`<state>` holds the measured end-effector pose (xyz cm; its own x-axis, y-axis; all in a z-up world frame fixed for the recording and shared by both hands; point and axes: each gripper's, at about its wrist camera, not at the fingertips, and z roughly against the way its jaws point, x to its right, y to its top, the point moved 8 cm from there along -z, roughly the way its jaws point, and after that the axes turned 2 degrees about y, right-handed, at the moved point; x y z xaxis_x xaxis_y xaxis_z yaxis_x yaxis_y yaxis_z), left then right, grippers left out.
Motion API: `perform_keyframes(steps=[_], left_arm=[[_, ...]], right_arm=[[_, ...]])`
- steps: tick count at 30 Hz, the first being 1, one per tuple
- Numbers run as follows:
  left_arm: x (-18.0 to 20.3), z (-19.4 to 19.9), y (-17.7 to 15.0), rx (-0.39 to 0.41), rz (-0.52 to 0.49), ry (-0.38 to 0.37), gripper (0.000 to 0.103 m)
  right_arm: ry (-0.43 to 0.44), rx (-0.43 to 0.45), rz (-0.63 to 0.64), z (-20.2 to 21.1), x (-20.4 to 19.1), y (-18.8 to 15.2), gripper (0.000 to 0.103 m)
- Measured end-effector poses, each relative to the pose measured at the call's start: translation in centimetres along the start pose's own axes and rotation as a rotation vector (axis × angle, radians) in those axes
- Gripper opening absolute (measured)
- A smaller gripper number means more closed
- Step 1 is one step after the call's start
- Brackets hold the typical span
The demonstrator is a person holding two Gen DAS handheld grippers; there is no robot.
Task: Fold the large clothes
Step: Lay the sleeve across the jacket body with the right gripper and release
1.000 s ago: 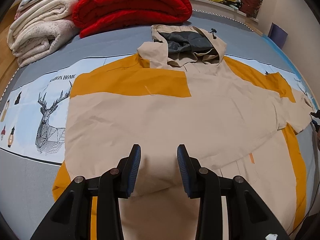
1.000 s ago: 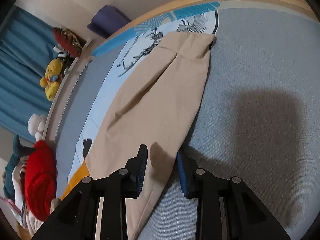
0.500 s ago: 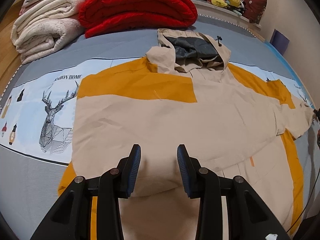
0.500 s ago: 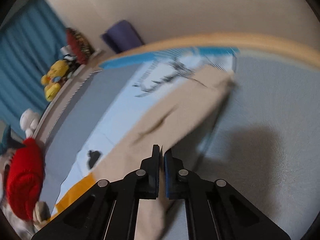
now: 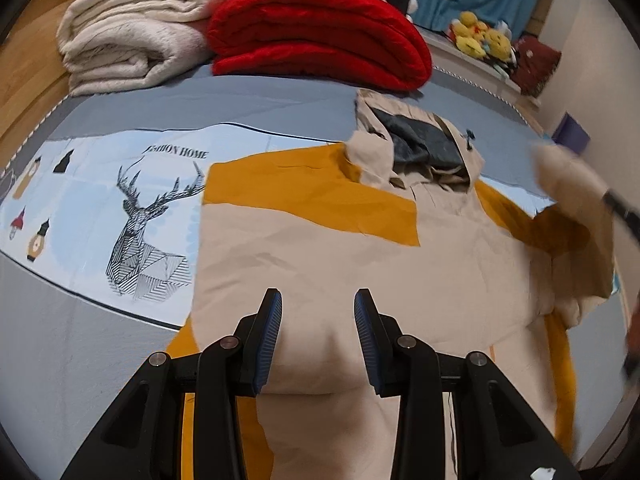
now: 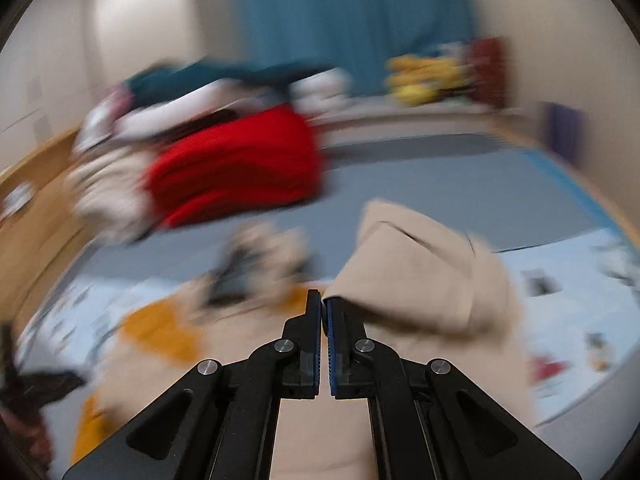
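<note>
A beige and mustard hooded jacket (image 5: 340, 248) lies spread flat on the bed, hood toward the far side. My left gripper (image 5: 318, 332) is open and hovers over the jacket's lower body, holding nothing. My right gripper (image 6: 324, 304) is shut on the jacket's beige right sleeve (image 6: 420, 280) and holds it lifted above the bed. In the left wrist view the raised sleeve (image 5: 572, 184) hangs blurred at the right edge. The right wrist view is motion-blurred.
A folded red blanket (image 5: 316, 36) and cream blankets (image 5: 128, 28) are stacked at the bed's far side. A light blue deer-print sheet (image 5: 132, 208) lies under the jacket. Plush toys (image 5: 480, 38) sit on a ledge by the blue curtain. The wall is at the right.
My right gripper closed on the sleeve, lifted it off the bed and swung it inward over the jacket. My left gripper stayed open over the jacket, drifting slightly.
</note>
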<state>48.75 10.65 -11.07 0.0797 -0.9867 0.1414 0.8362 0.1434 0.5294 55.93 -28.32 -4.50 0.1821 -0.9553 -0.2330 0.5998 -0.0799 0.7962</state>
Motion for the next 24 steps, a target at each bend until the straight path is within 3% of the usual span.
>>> perform_keyframes(steps=[3, 5, 7, 11, 14, 16, 19, 21, 24], left_arm=[[-0.4, 0.5, 0.1, -0.014, 0.023, -0.030, 0.034], [-0.6, 0.9, 0.1, -0.017, 0.028, -0.040, 0.035], [-0.8, 1.1, 0.2, -0.017, 0.039, -0.051, 0.035], [-1.0, 1.0, 0.2, -0.024, 0.068, -0.074, 0.034], [-1.1, 0.3, -0.2, -0.047, 0.086, -0.081, 0.034], [-1.5, -0.5, -0.5, -0.066, 0.099, -0.071, 0.034], [-2.5, -1.4, -0.9, -0.086, 0.135, -0.058, 0.034], [-3.4, -2.3, -1.1, -0.102, 0.172, -0.051, 0.034], [-4.5, -3.7, -1.5, -0.129, 0.227, -0.054, 0.034]], right_arm=[[0.202, -0.158, 0.029, -2.2, -8.7, -4.4, 0.006], [0.257, -0.303, 0.048, -3.4, -12.0, -8.6, 0.009], [0.240, -0.360, 0.051, -3.4, -12.5, -10.9, 0.009], [0.149, -0.407, -0.026, -1.1, -9.4, -13.2, 0.010], [0.097, -0.394, -0.107, 0.6, -5.8, -13.4, 0.015], [0.042, -0.361, -0.167, 1.2, -2.9, -13.4, 0.027], [-0.031, -0.364, -0.265, -0.4, 0.9, -13.8, 0.029], [-0.026, -0.405, -0.330, -1.6, 2.1, -14.5, 0.029], [-0.021, -0.408, -0.302, -2.8, 2.2, -14.2, 0.029]])
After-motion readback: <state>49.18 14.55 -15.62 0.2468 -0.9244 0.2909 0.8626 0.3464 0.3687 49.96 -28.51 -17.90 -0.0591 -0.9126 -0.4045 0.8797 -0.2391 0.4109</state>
